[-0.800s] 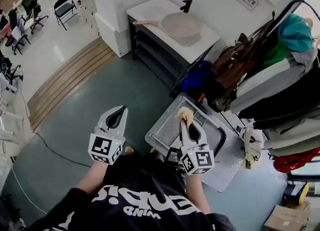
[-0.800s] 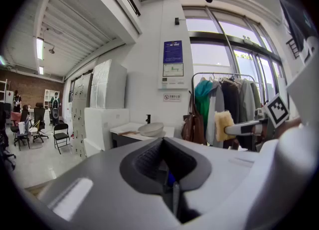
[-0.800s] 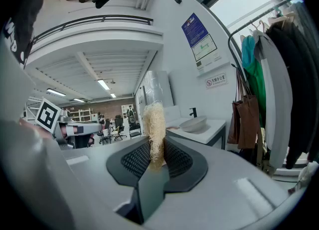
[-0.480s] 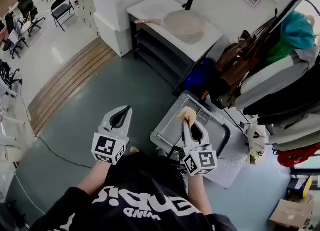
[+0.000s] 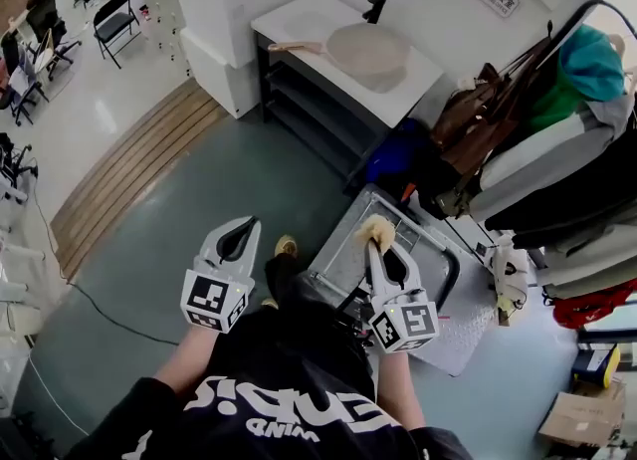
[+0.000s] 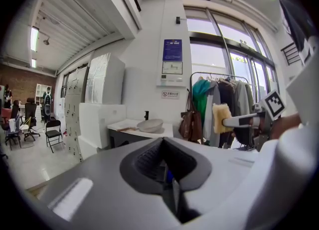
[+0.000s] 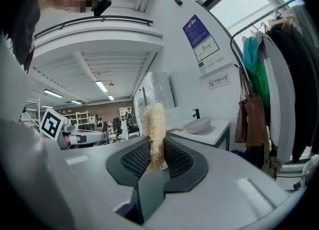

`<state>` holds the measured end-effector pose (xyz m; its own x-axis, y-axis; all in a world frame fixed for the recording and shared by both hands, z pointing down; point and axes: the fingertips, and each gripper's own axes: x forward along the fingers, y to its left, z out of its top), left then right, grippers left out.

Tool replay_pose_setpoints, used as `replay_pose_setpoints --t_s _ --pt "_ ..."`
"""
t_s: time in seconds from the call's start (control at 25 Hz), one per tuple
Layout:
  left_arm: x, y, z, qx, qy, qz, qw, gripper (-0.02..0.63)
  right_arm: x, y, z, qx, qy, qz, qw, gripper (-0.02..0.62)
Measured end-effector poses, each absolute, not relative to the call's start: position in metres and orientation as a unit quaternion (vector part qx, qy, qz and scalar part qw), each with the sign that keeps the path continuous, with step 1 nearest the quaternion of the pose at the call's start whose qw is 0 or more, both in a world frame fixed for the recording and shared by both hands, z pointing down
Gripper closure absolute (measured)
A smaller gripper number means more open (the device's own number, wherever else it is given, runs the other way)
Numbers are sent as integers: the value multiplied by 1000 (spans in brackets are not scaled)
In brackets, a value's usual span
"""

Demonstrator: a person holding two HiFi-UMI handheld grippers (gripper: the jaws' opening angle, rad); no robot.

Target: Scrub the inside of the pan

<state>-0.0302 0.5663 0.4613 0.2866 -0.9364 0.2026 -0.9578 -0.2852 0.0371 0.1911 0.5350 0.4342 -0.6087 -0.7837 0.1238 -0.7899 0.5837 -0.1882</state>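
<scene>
A pale pan (image 5: 366, 49) with a wooden handle rests on a white counter (image 5: 314, 18) far ahead, next to a black faucet (image 5: 373, 8). It shows small in the left gripper view as the pan (image 6: 149, 124) and in the right gripper view as the pan (image 7: 198, 125). My right gripper (image 5: 376, 240) is shut on a tan fibrous scrubber (image 5: 375, 230), which stands up between the jaws as the scrubber (image 7: 155, 129). My left gripper (image 5: 245, 226) is shut with nothing in it. Both are held near my body, well short of the counter.
A grey metal cart (image 5: 343, 256) with a black handle stands just ahead on the right. A clothes rack with bags and coats (image 5: 537, 129) fills the right side. White cabinets (image 5: 234, 0) stand left of the counter. Grey floor (image 5: 199, 189) lies between me and the counter.
The view has shifted slightly forward; a foot now shows ahead between the grippers. Both grippers keep their pose, the right still holding the scrubber.
</scene>
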Motion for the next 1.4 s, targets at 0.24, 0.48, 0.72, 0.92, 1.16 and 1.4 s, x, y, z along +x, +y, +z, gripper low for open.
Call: replay_pose_setpoints --t_s 0.24,0.48,0.72,0.92,1.16,1.4 --pt "-44 541 465 798 -594 75 76 609 164 502 437 428 -897 113 8 518" --pt "-65 490 466 796 -595 88 72 609 140 447 444 420 -900 113 13 518" --pt "-76 417 465 804 -584 84 68 609 130 375 442 417 -902 108 23 518" --pt "-91 353 455 808 -579 78 73 609 118 314 432 413 -905 100 29 518" --pt "-97 275 446 808 -582 59 73 609 109 245 429 404 -909 94 44 518" --pt "-92 218 448 807 -581 63 84 609 119 189 429 404 -909 95 44 518"
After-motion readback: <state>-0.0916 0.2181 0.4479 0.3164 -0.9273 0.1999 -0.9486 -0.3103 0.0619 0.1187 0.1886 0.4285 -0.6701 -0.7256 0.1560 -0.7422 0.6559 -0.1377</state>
